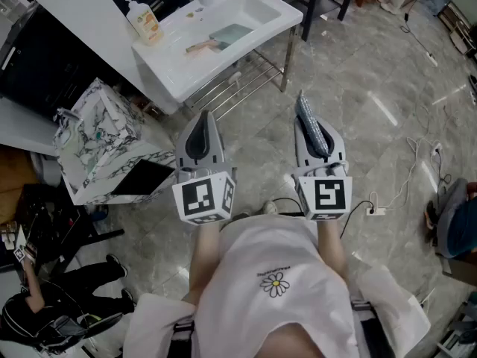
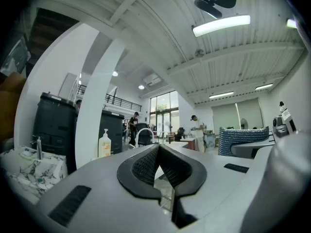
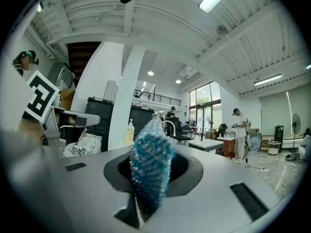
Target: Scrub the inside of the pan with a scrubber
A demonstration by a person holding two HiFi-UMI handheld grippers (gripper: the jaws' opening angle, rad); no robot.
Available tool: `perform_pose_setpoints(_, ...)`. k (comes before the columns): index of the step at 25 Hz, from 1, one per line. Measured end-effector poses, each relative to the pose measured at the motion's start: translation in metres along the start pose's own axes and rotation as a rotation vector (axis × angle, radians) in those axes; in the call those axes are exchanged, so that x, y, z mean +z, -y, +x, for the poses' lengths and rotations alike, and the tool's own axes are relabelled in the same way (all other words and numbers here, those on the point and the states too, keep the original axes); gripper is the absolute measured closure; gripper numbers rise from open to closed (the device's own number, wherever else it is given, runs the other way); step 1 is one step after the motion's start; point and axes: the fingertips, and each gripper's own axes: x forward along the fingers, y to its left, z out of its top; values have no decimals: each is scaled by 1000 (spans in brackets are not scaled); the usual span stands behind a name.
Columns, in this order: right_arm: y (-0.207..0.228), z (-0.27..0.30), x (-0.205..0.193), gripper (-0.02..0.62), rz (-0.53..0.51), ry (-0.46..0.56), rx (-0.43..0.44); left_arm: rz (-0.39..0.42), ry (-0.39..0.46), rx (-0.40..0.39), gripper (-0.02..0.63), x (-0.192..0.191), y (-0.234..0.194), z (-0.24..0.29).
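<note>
The left gripper (image 1: pixel 204 125) is held level with its jaws closed together and nothing between them. The right gripper (image 1: pixel 308 131), just to its right, is clamped on a blue beaded scrubber (image 3: pixel 149 161) that sticks out past the jaw tips. The pan (image 1: pixel 228 35) lies in the white sink (image 1: pixel 175 69) far off to the left, well apart from both grippers, near a soap bottle (image 1: pixel 146 22).

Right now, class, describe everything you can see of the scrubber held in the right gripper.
The scrubber is a flat, teal-blue pad of knitted, glittery mesh, seemingly plastic. It stands on edge, clamped between the jaws of the right gripper, its rounded end sticking out beyond them. Only the jaws touch it; it hangs above the floor, short of the white sink.
</note>
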Motion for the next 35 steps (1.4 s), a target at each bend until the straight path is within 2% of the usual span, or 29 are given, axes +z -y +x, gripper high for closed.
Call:
perform_pose_setpoints(11,18,-9,-7,532,-6,9,23,9,18,27,592,3,13,-2)
perform_pose_setpoints(15,20,-11,-13,532,31,23,59,-7,26,39,592,5,19,-7)
perform_pose_setpoints(22,19,9,-35,531,79,-14,77,-44,-7,59,589,-13,-6,6)
perform_pose_setpoints(29,29,79,-66,531,83,-52,101,-25,-4,68,589,-43,-25,73)
perform_pose_setpoints(33,36,158,-57,532,62,2,138,-16,12,68,589,-43,-52,145)
perform_pose_setpoints(35,43,204,-51,532,62,-5,140,-18,10,56,589,-41,-70,190)
